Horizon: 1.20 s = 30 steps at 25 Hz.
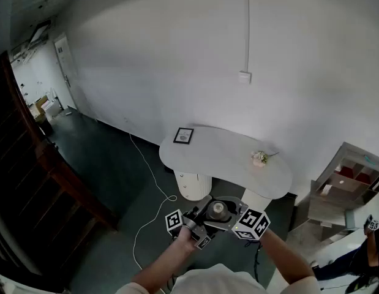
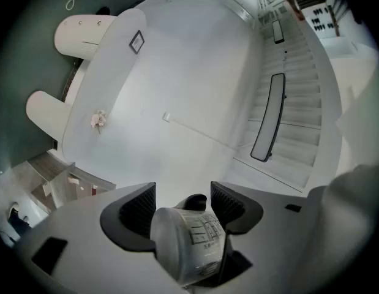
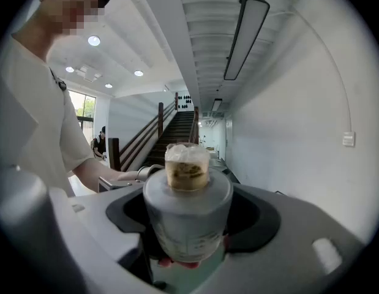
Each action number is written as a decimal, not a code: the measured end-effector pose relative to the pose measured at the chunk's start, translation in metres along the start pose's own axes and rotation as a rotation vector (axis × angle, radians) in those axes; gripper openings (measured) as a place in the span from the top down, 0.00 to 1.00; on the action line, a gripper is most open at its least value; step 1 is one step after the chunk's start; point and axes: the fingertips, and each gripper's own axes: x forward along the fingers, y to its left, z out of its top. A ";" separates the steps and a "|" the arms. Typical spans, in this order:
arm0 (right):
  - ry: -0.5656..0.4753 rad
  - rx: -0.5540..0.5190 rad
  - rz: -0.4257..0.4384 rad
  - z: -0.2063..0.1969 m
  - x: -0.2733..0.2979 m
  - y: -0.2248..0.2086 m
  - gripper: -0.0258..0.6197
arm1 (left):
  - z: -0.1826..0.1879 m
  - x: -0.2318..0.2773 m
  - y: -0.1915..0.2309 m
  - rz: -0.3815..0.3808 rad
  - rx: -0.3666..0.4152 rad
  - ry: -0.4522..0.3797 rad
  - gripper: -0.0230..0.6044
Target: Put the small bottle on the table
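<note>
The small bottle (image 1: 218, 209) is off the white oval table (image 1: 220, 158): it is upright in the air on the near side of the table, well short of its edge, in front of the person's chest and between the 2 grippers. The right gripper (image 3: 192, 214) lies roughly level with its jaws closed on the bottle's grey body, 1 dark pad against each side, and the pale cap stands above them. The left gripper (image 2: 183, 196) points steeply upward. Its jaws stand wide, with the pads flanking the bottle's cap end and a gap on each side, while the body sits deeper in its throat. On the table, a small framed picture (image 1: 183, 136) lies near the left end and a flower sprig (image 1: 260, 158) lies toward the right end. A white cable (image 1: 147, 161) trails over the dark floor left of the table, and a dark wooden staircase (image 1: 60, 170) stands further left.
</note>
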 end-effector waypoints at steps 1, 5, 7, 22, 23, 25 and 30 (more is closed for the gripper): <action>0.001 0.000 0.000 0.000 0.001 -0.001 0.42 | 0.001 0.000 0.000 -0.001 0.000 -0.001 0.54; 0.002 0.000 -0.001 0.001 0.005 -0.004 0.42 | 0.007 -0.001 0.000 -0.005 -0.001 -0.001 0.54; 0.002 0.003 -0.001 0.002 0.007 -0.006 0.42 | 0.010 -0.001 -0.001 -0.005 -0.003 0.000 0.54; 0.008 0.035 -0.010 0.003 0.045 -0.011 0.42 | 0.042 -0.021 -0.013 0.012 -0.026 -0.021 0.54; 0.006 0.039 -0.014 0.003 0.048 -0.012 0.42 | 0.045 -0.023 -0.014 0.014 -0.030 -0.021 0.54; 0.003 0.048 -0.023 0.002 0.054 -0.012 0.42 | 0.050 -0.027 -0.016 0.017 -0.039 -0.020 0.54; 0.008 0.058 -0.048 -0.002 0.071 -0.013 0.42 | 0.061 -0.039 -0.022 0.014 -0.066 -0.022 0.54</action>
